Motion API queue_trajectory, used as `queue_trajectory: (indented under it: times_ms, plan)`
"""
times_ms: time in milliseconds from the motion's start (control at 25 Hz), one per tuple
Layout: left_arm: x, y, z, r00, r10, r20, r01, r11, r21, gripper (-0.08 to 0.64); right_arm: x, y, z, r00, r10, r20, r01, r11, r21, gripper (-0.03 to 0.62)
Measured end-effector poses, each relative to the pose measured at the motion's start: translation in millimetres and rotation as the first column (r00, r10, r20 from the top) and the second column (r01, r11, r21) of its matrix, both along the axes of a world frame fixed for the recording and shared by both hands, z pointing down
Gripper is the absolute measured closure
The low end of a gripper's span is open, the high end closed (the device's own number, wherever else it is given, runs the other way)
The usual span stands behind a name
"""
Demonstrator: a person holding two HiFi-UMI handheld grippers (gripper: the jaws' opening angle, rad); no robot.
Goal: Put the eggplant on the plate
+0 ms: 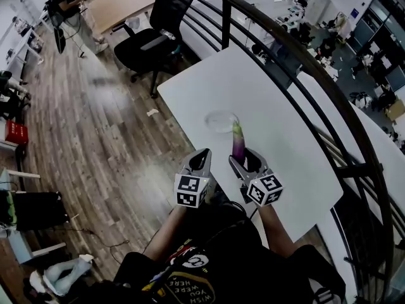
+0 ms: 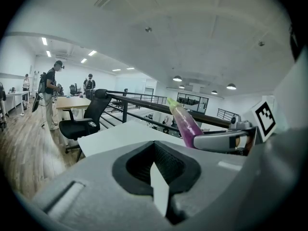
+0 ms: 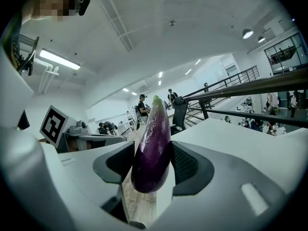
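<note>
A purple eggplant [image 1: 238, 145] with a green tip stands upright between the jaws of my right gripper [image 1: 245, 159], which is shut on its lower part. In the right gripper view the eggplant [image 3: 153, 146] fills the gap between the black pads [image 3: 190, 165]. A clear round plate [image 1: 221, 120] lies on the white table [image 1: 285, 132] just beyond the eggplant's tip. My left gripper [image 1: 202, 158] hovers beside the right one at the table's near edge, jaws together and holding nothing. From the left gripper view, the eggplant [image 2: 186, 123] sticks up out of the right gripper [image 2: 226, 139].
A black office chair [image 1: 155, 40] stands at the table's far left corner. A dark railing [image 1: 329, 125] curves along the table's right side. A wooden table [image 1: 117, 2] and standing people [image 2: 50, 93] are farther off on the wood floor [image 1: 95, 138].
</note>
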State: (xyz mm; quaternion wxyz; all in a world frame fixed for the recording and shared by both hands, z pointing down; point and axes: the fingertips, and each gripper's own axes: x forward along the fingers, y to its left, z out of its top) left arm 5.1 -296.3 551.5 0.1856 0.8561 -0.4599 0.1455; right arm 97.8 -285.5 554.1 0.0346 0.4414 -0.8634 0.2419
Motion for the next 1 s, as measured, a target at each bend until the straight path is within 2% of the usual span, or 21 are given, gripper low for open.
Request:
queue_trajectory:
  times_ms: [240, 520, 680, 1000]
  plan:
    - [-7, -27, 24, 1.000, 0.026, 0.008, -0.025, 0.999, -0.042, 0.555, 0, -28, 26, 0.999, 0.021, -0.045, -0.022, 0.999, -0.035, 0.356]
    - [-27, -75, 27, 0.999, 0.040, 0.010, -0.040, 0.999, -0.021, 0.555, -11, -76, 50, 0.991, 0.001, -0.134, -0.008, 0.999, -0.052, 0.356]
    - [-35, -93, 44, 0.999, 0.049, 0.003, -0.049, 0.998, -0.043, 0.555, -20, -104, 68, 0.991, -0.006, -0.130, -0.003, 0.997, -0.073, 0.357]
    - [-42, -111, 70, 0.999, 0.048, -0.007, -0.049, 0.991, -0.121, 0.555, -26, -139, 118, 0.976, -0.061, -0.210, 0.027, 0.987, -0.157, 0.357]
